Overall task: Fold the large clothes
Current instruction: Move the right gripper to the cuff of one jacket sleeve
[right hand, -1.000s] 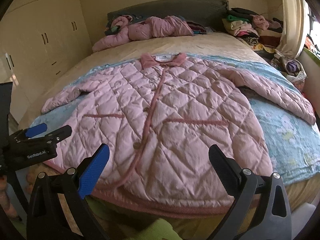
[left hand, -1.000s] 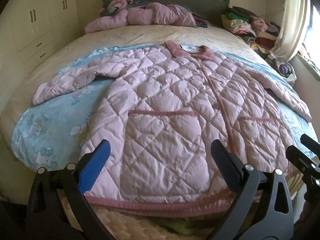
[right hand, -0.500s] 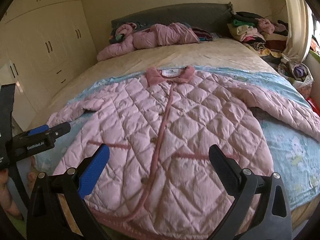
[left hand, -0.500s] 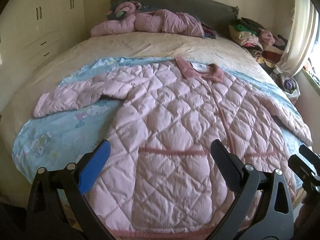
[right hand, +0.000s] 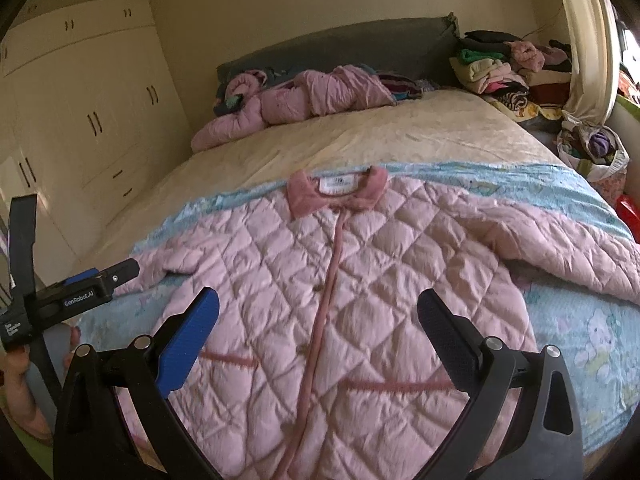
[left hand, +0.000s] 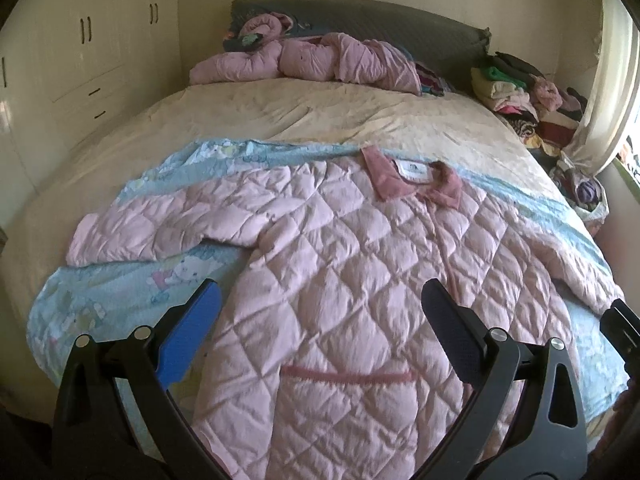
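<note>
A bedroom, with a wide bed (left hand: 280, 120) against a grey headboard (right hand: 360, 44). Both grippers hang over its near end, the left gripper (left hand: 320, 312) and the right gripper (right hand: 318, 312) each with jaws spread wide and holding nothing. Under them a pink quilted coat (right hand: 360, 280) lies flat, front up, sleeves out to the sides, on a blue blanket (left hand: 100, 292). Beyond, a crumpled pink garment (left hand: 312, 60) lies by the headboard; folded clothes (right hand: 496, 68) are stacked at the far right, wardrobes (right hand: 80, 92) stand left.

Both wide-open grippers, left (left hand: 320, 312) and right (right hand: 318, 312), have advanced over the pink quilted jacket (right hand: 360, 280) | hem now out of view | dusty-rose collar (right hand: 338, 192) nearer | jacket itself unmoved.
</note>
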The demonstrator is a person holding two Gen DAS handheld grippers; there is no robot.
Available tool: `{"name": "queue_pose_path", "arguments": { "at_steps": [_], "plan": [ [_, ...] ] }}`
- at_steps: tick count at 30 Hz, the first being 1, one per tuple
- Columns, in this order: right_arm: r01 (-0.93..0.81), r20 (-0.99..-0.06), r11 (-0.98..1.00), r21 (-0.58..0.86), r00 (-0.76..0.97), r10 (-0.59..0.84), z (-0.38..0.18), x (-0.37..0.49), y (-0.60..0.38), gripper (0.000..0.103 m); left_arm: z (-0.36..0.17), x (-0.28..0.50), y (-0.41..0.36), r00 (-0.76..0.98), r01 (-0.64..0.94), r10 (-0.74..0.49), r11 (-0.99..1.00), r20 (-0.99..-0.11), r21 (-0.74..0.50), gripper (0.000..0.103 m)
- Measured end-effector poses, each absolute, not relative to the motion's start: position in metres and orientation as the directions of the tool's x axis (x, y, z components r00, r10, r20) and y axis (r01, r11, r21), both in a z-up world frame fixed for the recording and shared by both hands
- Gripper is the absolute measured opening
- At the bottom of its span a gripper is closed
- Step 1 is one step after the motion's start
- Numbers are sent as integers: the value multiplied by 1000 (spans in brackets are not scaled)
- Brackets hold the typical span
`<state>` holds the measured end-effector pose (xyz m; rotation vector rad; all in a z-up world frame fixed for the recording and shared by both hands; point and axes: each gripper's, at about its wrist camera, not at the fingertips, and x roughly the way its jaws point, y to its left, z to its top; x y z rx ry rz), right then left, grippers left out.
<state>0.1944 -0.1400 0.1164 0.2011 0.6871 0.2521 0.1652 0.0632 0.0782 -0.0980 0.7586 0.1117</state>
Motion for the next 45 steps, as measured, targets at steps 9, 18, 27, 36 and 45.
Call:
{"name": "queue_pose_path", "arguments": {
  "at_steps": [9,18,27,36,45],
  "plan": [
    [-88,-562,940,330,782,271,141,230,-175,99,93,204,57,729,-115,52,992,-683,-47,94],
    [27,-524,927,373,831,186,170,261,-230,99,120,242,39,766,-71,26,996,-643,-45,94],
    [187,-534,896,402,843,63,170,282,-300,99,141,284,21,787,-47,-18,995,-616,-89,94],
    [328,-580,845,422,814,-26,137,295,-366,99,108,317,3,784,-85,15,993,-620,-82,94],
    [493,-655,751,439,748,-108,78,292,-427,99,38,330,-40,696,5,-50,998,-716,-65,94]
  ]
}}
